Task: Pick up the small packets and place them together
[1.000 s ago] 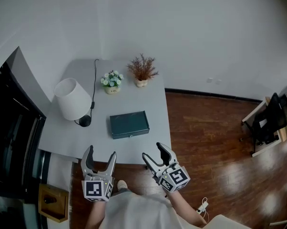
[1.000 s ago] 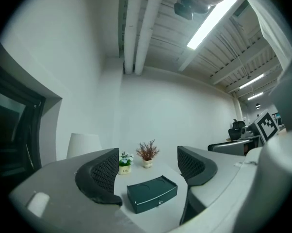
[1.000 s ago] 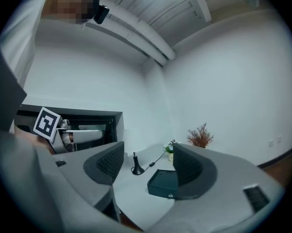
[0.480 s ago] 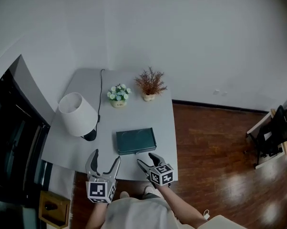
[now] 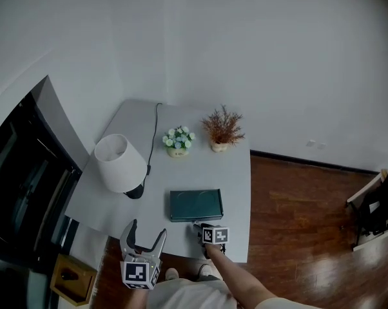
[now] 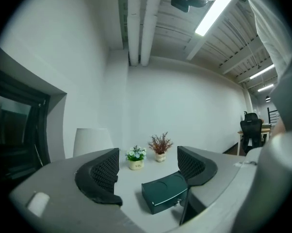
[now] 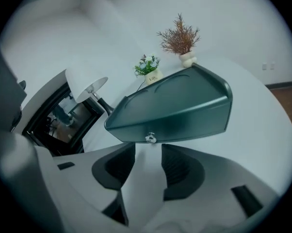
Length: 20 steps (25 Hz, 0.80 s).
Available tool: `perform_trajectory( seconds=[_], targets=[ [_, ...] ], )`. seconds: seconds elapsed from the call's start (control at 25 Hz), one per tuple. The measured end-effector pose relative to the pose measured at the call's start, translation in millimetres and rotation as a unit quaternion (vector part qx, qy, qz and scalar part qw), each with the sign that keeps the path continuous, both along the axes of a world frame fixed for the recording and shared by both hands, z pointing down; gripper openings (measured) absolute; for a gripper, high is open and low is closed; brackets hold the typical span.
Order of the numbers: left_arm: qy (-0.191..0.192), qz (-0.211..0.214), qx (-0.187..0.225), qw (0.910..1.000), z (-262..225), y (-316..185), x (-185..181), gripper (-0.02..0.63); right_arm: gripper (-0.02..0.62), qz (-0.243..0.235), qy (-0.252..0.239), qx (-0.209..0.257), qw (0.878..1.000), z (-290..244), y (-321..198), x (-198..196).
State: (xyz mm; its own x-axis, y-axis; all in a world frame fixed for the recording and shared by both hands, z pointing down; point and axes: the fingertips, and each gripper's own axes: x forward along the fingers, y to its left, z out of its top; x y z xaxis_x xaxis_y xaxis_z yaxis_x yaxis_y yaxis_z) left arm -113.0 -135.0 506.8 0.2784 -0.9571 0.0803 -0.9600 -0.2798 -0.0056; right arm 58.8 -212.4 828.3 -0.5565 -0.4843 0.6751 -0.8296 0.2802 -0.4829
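Note:
No small packets show in any view. A dark green box (image 5: 195, 205) lies shut on the white table (image 5: 236, 192), with a small metal latch (image 7: 150, 138) on its front side. My right gripper (image 5: 203, 226) is at that front side, its tips just short of the latch. Its jaws are closing and only bare table shows between them (image 7: 148, 155). My left gripper (image 5: 146, 233) hangs open and empty off the table's front edge, left of the box (image 6: 163, 195).
A white lamp (image 5: 120, 163) with a cable stands at the table's left. A pot of flowers (image 5: 178, 140) and a dried plant (image 5: 223, 131) stand at the back. Wood floor lies to the right, a dark cabinet (image 5: 26, 185) to the left, a wooden crate (image 5: 71, 277) below.
My right gripper has moved forward onto the table up to the box's front, and its jaws have narrowed. The left gripper has kept its place, still open.

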Motion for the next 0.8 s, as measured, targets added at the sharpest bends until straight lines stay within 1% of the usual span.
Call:
perform_trajectory(
  seconds=[0.24,0.32,0.4,0.44,0.56,0.64,0.8],
  targets=[
    [0.006,-0.03,-0.013,0.9994,11,8,-20,0.36,0.164,-0.001,0.029,-0.013,0.999,9,-18,-3],
    [0.009,-0.035,-0.015,0.9992,13,8,-25,0.36,0.113,-0.003,0.043,-0.015,0.999,11,-21,-1],
    [0.01,-0.038,-0.016,0.9991,14,9,-28,0.36,0.11,-0.019,0.047,-0.008,0.999,10,-19,-3],
    [0.01,-0.039,-0.016,0.9991,15,9,-29,0.36,0.061,-0.03,0.048,-0.003,0.998,10,-17,-6],
    [0.01,-0.036,-0.016,0.9992,16,5,-28,0.36,0.06,-0.05,0.054,-0.002,0.997,8,-7,-8],
    [0.013,-0.032,-0.015,0.9993,17,1,-26,0.36,0.06,-0.065,0.058,-0.011,0.996,7,3,-6],
    [0.013,-0.022,-0.022,0.9994,22,1,-22,0.36,0.06,-0.097,0.067,-0.037,0.992,11,41,-6]
  ],
)
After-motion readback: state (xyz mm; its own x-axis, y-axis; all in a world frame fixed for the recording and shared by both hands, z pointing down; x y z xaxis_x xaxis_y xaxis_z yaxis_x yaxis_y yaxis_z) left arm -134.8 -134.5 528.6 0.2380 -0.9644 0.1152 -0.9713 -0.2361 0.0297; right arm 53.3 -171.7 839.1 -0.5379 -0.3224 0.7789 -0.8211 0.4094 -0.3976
